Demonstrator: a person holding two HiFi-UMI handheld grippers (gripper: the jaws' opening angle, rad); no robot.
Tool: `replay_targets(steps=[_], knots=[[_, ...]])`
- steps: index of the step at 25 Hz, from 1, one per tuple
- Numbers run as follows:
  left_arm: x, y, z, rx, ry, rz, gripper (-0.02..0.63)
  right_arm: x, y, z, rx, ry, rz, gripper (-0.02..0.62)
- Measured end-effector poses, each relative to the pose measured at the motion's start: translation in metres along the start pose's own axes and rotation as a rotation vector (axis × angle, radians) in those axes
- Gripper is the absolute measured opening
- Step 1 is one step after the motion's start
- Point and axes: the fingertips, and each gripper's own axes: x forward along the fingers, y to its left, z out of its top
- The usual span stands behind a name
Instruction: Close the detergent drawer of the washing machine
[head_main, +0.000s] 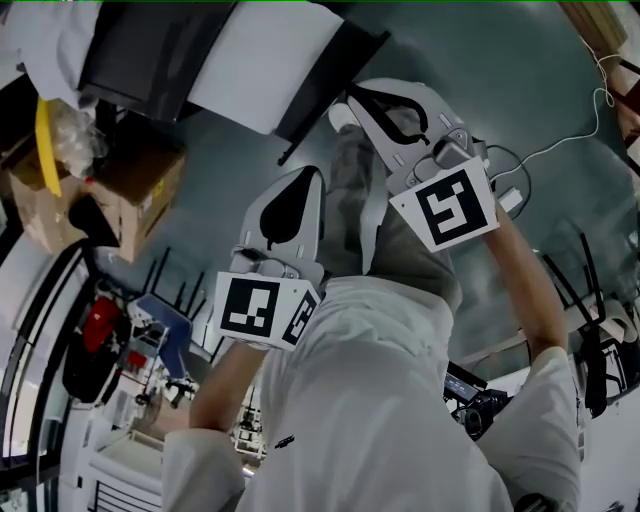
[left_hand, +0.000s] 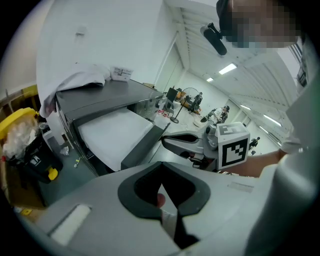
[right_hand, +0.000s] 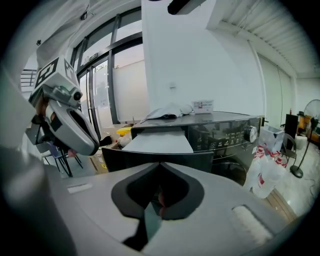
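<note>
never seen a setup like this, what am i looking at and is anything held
A person holds a hand-held gripper in each hand; the marker cubes belong to them. One picture comes from a camera on the person's head, looking down; the other two cameras ride on the grippers. The left gripper and right gripper are both shut and hold nothing. Ahead stands a dark washing machine with its detergent drawer pulled out. A pale cloth lies on top.

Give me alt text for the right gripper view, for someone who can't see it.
The dark washing machine stands ahead with its detergent drawer pulled out toward the right gripper, whose jaws are shut and empty. The left gripper hangs at left.
</note>
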Motion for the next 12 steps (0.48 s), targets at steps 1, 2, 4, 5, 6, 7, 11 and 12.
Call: replay_targets(steps=[1, 2, 4, 5, 6, 7, 11, 12], knots=[[0.0003, 0.0001, -0.0002, -0.003, -0.001, -0.001, 0.011, 0.0004, 0.0001, 0.0003, -0.011, 0.004, 0.005, 0.003], [0.0005, -0.0002, -0.0002, -0.006, -0.003, -0.001, 0.011, 0.0004, 0.0005, 0.0005, -0.016, 0.006, 0.009, 0.003], [0.0005, -0.0006, 0.0001, -0.009, -0.006, 0.000, 0.011, 0.0001, 0.0010, 0.0010, -0.008, 0.001, 0.012, 0.003], [0.0004, -0.0005, 0.0002, -0.010, -0.006, 0.002, 0.011, 0.0002, 0.0009, 0.0016, -0.003, -0.003, 0.013, 0.003], [0.0003, -0.0005, 0.0003, -0.009, -0.006, 0.004, 0.011, 0.0005, 0.0006, 0.0023, -0.001, -0.006, 0.014, 0.003], [0.0002, -0.0008, 0.0005, -0.008, -0.005, 0.006, 0.011, 0.0009, 0.0002, 0.0032, -0.001, -0.009, 0.015, 0.002], [-0.0004, -0.0008, 0.0007, -0.006, -0.001, 0.011, 0.011, 0.0064, -0.0012, 0.0072, 0.004, -0.018, 0.022, 0.002], [-0.0005, 0.0001, 0.0005, -0.007, 0.001, 0.012, 0.011, 0.0089, -0.0013, 0.0087, 0.005, -0.022, 0.027, 0.002]])
